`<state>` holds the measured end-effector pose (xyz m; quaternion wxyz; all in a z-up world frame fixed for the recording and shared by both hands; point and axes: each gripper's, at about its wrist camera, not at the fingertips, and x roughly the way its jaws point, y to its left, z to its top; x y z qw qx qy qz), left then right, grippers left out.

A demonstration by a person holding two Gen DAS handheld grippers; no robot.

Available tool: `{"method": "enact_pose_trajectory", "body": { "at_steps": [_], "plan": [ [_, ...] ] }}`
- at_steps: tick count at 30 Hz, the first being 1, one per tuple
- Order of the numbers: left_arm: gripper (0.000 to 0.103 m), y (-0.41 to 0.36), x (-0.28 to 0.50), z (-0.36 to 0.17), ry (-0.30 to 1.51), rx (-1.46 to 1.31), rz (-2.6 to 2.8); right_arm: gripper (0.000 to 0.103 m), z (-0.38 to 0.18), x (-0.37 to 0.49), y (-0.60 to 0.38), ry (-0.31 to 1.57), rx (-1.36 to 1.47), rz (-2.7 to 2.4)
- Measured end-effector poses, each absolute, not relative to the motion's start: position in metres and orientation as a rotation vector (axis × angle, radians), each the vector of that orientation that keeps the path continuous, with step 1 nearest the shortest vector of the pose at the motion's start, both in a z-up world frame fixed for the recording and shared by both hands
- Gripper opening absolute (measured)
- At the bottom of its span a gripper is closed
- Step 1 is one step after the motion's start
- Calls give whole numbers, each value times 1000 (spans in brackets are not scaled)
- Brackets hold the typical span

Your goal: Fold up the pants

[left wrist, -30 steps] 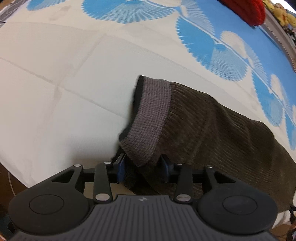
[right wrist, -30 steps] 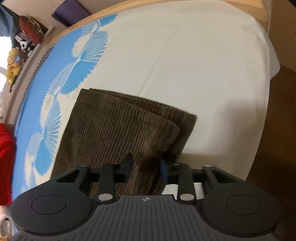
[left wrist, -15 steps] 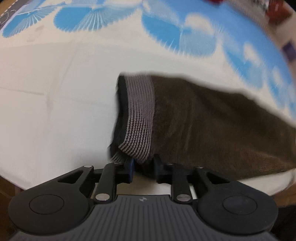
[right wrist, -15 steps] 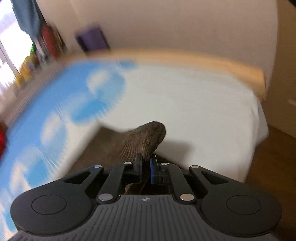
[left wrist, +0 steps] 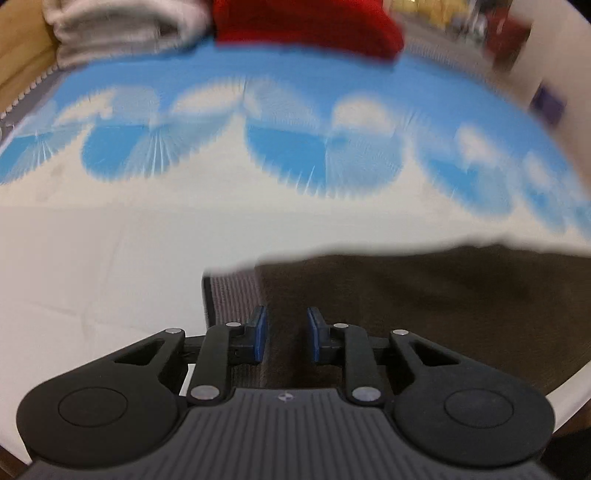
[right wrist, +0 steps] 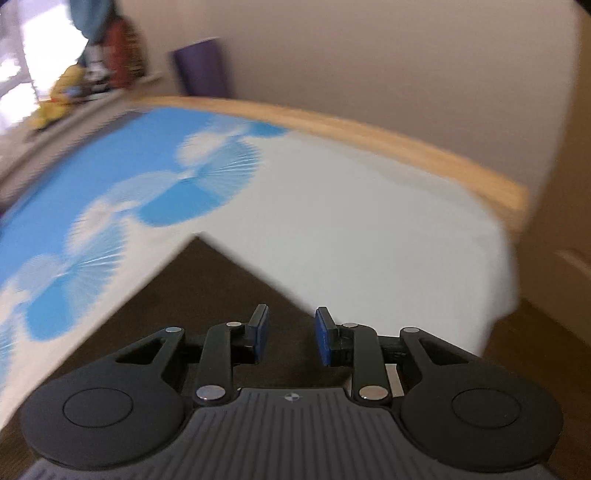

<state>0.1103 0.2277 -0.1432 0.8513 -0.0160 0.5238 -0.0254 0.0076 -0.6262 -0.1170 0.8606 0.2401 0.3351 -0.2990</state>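
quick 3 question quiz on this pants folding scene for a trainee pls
1. True or false: the brown pants lie on a plain green sheet.
2. In the left wrist view, what lies at the far end of the bed beside the pale bundle? A: a red cloth. B: a laptop. C: a shoe.
3. Fill in: the grey ribbed ___ of the pants shows only in the left wrist view.

Key: 1 false, the sheet is white with blue fan shapes. 2 A. 3 waistband.
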Motion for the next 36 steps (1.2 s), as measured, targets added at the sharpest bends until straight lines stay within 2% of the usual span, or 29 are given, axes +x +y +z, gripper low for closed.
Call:
{"method": "enact_pose_trajectory", "body": {
  "at_steps": [1, 4, 10, 13, 14, 15, 19, 24, 27, 36],
  "plan": [
    [16, 233, 117, -164, 1199, -23, -2, 32, -120, 10, -627, 726, 526, -577],
    [13, 249, 121, -171, 1210, -161, 42, 37, -136, 24, -622, 844, 542, -503],
    [14, 238, 124, -141, 1002, -217, -14, 39, -150, 13, -626, 899, 560, -517],
    [16, 219, 138, -152, 1029, -138, -32, 39, -160, 8, -631, 920, 587, -527],
    [7, 216, 147, -168, 1098, -69, 25, 39, -163, 8, -632, 927, 593, -529],
    [3, 215, 150, -177, 1150, -40, 66, 39, -162, 6, -632, 924, 593, -531],
    [3, 196, 152, -168, 1118, 30, 102, 41, -147, 11, -613, 838, 467, -545],
    [6, 182, 150, -159, 1048, 7, 32, 41, -123, 38, -553, 697, 358, -282],
    [11, 183, 158, -173, 1108, 33, 60, 40, -122, 66, -502, 696, 248, -91],
    [11, 189, 154, -177, 1128, 24, 46, 49, -143, 138, -379, 698, -28, 185]
  ]
}}
